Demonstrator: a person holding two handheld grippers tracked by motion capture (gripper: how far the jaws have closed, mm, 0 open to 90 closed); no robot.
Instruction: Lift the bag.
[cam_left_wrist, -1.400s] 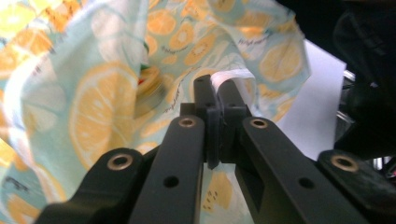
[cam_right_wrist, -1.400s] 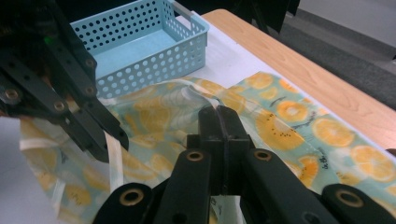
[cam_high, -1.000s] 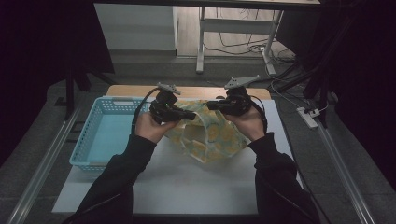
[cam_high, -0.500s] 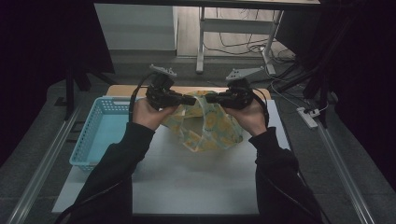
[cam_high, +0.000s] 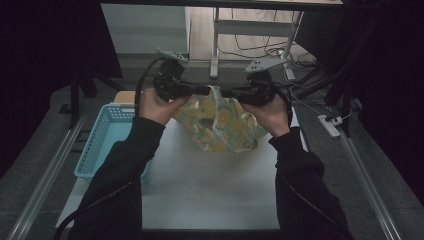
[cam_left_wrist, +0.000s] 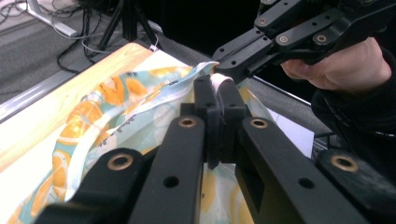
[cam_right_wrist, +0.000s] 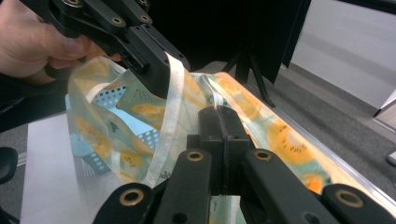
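Surface (cam_high: 210, 185) lies below both grippers, with blue basket (cam_high: 102, 137) left of them. Patterned cloth (cam_high: 220, 125) hangs between and beneath the fingers, lifted. Left gripper (cam_high: 202, 90) pinches one top edge; right gripper (cam_high: 227, 93) pinches the edge beside it.

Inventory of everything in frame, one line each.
cloth: 1, pale green with orange-slice print, hanging between both grippers above the table
basket: 1, light blue plastic, left side of table
table: 1, white top, wooden far edge
power strip: 1, white, on the floor at right
left hand-held gripper: 1, black, shut on cloth's top edge
right hand-held gripper: 1, black, shut on cloth's top edge
sleeves: 2, black, entering from bottom
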